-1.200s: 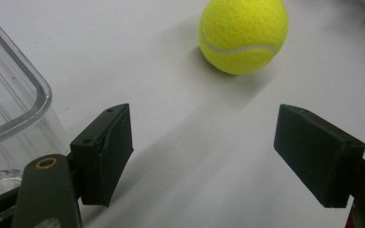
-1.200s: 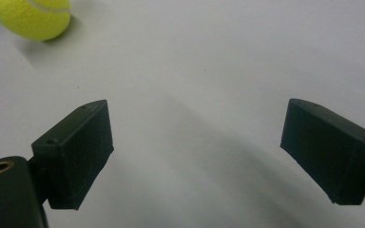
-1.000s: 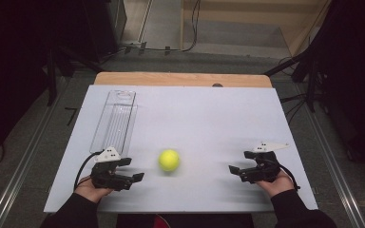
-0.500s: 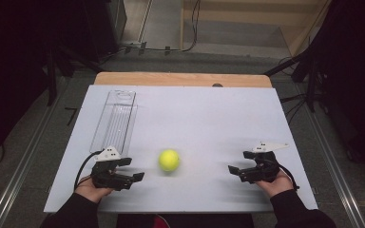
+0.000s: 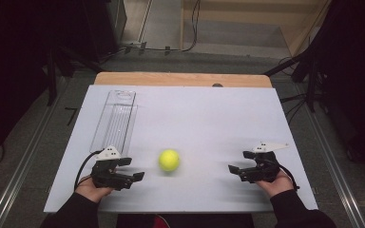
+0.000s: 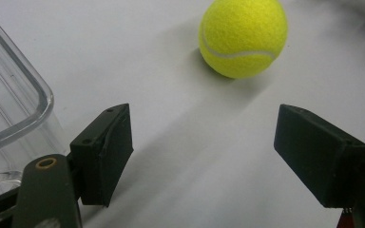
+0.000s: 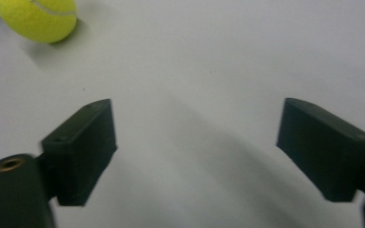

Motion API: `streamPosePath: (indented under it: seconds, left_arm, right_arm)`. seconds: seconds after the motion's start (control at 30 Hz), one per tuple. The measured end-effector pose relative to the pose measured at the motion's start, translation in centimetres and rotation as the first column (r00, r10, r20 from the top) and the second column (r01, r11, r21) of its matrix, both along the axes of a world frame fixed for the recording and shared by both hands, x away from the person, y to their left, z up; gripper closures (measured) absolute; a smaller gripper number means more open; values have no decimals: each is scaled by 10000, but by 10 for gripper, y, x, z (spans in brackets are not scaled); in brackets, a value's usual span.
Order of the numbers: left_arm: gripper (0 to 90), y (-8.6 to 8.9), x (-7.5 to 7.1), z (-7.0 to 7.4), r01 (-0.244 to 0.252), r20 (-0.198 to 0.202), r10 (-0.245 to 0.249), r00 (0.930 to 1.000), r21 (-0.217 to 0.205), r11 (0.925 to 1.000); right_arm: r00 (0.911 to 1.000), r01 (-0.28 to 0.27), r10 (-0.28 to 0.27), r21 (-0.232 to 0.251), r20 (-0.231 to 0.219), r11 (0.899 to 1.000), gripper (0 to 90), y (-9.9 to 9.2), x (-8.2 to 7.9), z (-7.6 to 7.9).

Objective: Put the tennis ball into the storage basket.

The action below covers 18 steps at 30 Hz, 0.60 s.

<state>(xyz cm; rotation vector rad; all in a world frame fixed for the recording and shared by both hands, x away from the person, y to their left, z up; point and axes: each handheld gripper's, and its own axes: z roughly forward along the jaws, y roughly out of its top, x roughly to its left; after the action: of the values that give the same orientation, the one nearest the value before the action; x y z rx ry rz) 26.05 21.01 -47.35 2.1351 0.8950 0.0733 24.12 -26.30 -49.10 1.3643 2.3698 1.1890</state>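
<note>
- The ball (image 5: 169, 160) sat on the white surface (image 5: 204, 118), pretty much between the two grippers and touching neither.
- Left gripper (image 5: 134, 176) rested near the front edge, jaws apart with nothing in them, ball just ahead of it.
- Right gripper (image 5: 234, 169) was well off to the other side, jaws also wide and empty.
- A clear tray (image 5: 115, 118) lay right behind the left gripper.

Fuzzy felt ball (image 5: 169, 160); glossy clear plastic container (image 5: 114, 121).
</note>
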Motion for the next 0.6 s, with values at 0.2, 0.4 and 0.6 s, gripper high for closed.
streamPosePath:
  seconds: [0.2, 0.4, 0.6]
  left_arm:
    - [214, 0, 0, 0, 0, -27, 0, 10000, -28, 10000]
    - [214, 0, 0, 0, 29, -41, -29, 10000, 26, 10000]
    - [214, 0, 0, 1, 20, -57, -20, 10000, 0, 10000]
  right_arm:
    - [10000, 31, -31, 9, -75, 10000, 127, 0, 0, 0]
    - [9999, -4, 4, 19, -126, 10000, 127, 0, 0, -1]
    - [9998, -41, 41, -7, -197, 10000, 127, 1, 1, -1]
